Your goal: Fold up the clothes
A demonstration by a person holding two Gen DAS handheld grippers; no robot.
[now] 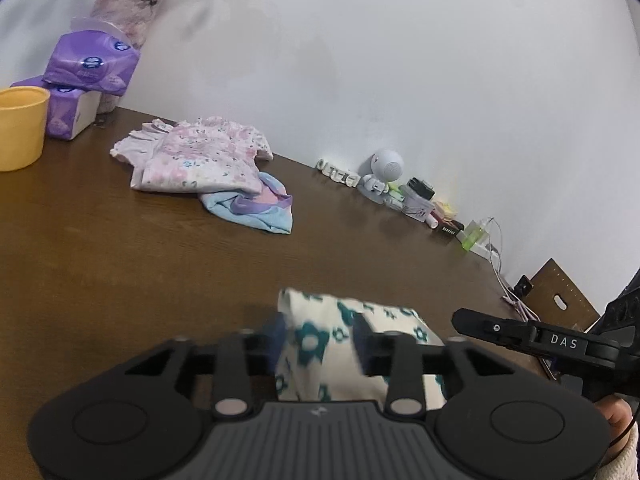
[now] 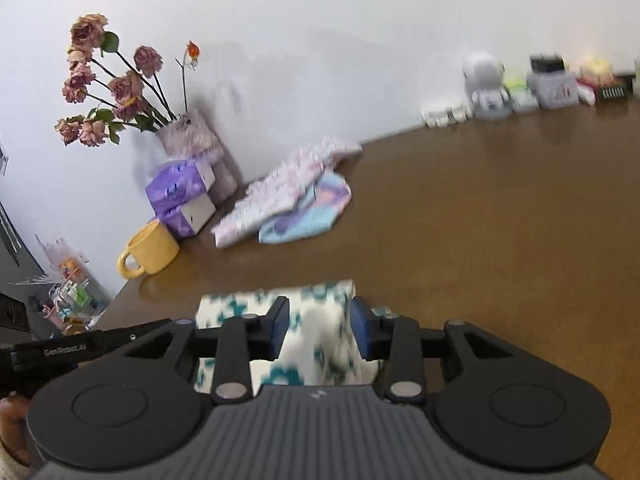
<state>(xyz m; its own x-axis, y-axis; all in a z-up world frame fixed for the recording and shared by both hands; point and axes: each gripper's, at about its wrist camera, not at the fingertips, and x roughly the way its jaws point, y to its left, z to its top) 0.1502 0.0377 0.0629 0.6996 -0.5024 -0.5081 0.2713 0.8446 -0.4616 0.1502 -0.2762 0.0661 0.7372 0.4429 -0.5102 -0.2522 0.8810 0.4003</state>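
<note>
Between my tongs: teal-flowered white garment (image 1: 320, 344), long axis crosswise.
Left gripper (image 1: 320, 346): jaws parted, cloth between.
Right gripper (image 2: 320, 334): likewise.

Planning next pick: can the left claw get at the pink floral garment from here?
Probably yes. Bare table lies between the left claw and the pink floral garment, but the white teal-flowered cloth sits between its open fingers.

The left gripper (image 1: 320, 344) has its jaws parted around a white, teal-flowered garment (image 1: 320, 344) on the brown tabletop (image 1: 120, 260).
</note>
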